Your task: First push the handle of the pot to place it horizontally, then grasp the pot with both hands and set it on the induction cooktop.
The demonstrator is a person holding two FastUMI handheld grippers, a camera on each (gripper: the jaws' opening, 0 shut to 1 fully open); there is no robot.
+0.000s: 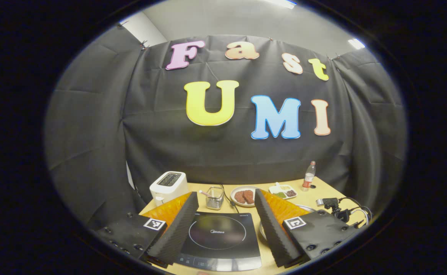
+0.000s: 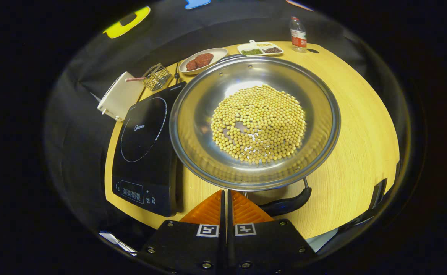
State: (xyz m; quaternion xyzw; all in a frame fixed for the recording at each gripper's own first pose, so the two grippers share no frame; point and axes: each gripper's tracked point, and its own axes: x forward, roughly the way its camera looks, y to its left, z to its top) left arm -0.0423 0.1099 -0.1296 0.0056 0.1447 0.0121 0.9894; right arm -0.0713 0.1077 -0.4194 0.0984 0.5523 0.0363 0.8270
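A steel pot (image 2: pixel 196 114) holding yellow beans (image 2: pixel 259 122) stands on the wooden table, just right of the black induction cooktop (image 2: pixel 143 145). Its near black handle (image 2: pixel 288 204) lies along the rim closest to me. A second handle (image 2: pixel 231 57) peeks over the far rim. In the right gripper view my right gripper (image 2: pixel 225 193) is shut with nothing between its fingers, its tips at the pot's near rim just left of the black handle. My left gripper (image 1: pixel 226 193) is open wide above the cooktop (image 1: pixel 217 238), and a sliver of the pot's rim (image 1: pixel 305 208) shows behind its right finger.
Along the table's back stand a white toaster (image 1: pixel 169 186), a wire basket (image 1: pixel 214 197), a plate of meat (image 1: pixel 244 195), a small divided dish (image 1: pixel 283 191) and a bottle (image 1: pixel 309 175). A black device with cables (image 1: pixel 334 204) sits at the right edge.
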